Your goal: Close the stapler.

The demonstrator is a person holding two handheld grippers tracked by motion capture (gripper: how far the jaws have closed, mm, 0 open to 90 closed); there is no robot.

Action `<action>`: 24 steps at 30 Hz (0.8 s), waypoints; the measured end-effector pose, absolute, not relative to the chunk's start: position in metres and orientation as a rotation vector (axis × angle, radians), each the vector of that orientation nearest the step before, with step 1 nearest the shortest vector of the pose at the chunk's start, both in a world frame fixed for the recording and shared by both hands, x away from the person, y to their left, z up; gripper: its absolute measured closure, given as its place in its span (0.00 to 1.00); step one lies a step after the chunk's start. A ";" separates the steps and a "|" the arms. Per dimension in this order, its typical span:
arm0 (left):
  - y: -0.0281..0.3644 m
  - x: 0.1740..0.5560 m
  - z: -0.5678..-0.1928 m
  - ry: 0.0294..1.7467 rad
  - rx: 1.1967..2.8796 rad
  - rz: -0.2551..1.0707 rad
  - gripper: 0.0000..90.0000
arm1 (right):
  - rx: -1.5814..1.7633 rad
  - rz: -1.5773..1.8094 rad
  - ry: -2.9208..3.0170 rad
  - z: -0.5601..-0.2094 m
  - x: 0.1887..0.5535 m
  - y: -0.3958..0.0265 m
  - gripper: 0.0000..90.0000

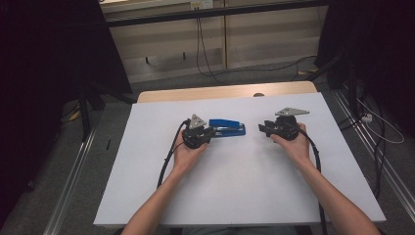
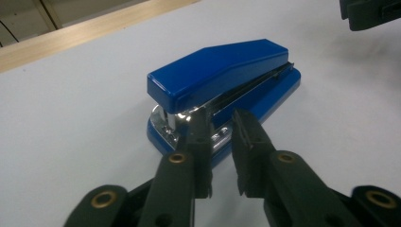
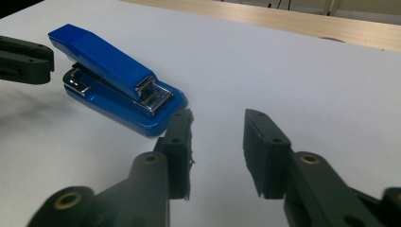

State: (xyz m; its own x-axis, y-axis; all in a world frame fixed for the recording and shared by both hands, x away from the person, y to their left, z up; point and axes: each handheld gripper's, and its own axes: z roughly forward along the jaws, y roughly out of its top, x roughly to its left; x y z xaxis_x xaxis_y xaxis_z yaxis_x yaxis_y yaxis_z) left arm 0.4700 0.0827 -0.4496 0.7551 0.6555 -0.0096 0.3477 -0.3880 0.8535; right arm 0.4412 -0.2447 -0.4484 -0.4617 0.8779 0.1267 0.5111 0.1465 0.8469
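Fingers of both grippers stand parted with nothing between them, and the reason seems plain: the blue stapler is only being approached.

From the high view, the left gripper (image 1: 209, 133) sits right at the stapler's (image 1: 228, 129) left end, while the right gripper (image 1: 263, 129) waits a little apart from its right end. The stapler lies flat near the middle of the white surface (image 1: 235, 191), somewhat toward the far edge, its length running left to right, so each hand can come at one end.

In the left gripper view, the left gripper (image 2: 221, 130) has its fingers (image 2: 199, 142) slightly spread just in front of the stapler's (image 2: 222, 75) chrome mouth. They are near it, perhaps touching the base, but they do not pinch it. This narrow gap suits a grip on the thin front lip.

In the right gripper view, the right gripper (image 3: 215, 127) holds its fingers (image 3: 262, 146) wider apart, aimed beside the hinge end of the stapler (image 3: 111, 80), which rests just off the near finger. That wider spread probably leaves room to take the thicker rear end.
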 end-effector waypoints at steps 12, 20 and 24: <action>0.098 0.467 -0.446 0.836 1.961 0.462 0.37 | 1.333 1.282 2.009 -0.447 0.440 -0.242 0.34; 0.103 0.464 -0.442 0.845 1.954 0.492 0.10 | 1.371 1.304 1.973 -0.444 0.438 -0.239 0.06; 0.106 0.463 -0.439 0.840 1.928 0.476 0.04 | 1.350 1.320 1.978 -0.442 0.436 -0.236 0.05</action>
State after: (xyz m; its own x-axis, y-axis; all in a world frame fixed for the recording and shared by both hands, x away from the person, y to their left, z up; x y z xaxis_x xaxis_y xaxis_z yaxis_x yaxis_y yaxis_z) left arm 0.4630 0.1057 -0.4391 0.6886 0.7250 -0.0181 0.3566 -0.3168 0.8789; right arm 0.4360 -0.2358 -0.4418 -0.4505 0.8763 0.1705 0.4940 0.0856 0.8653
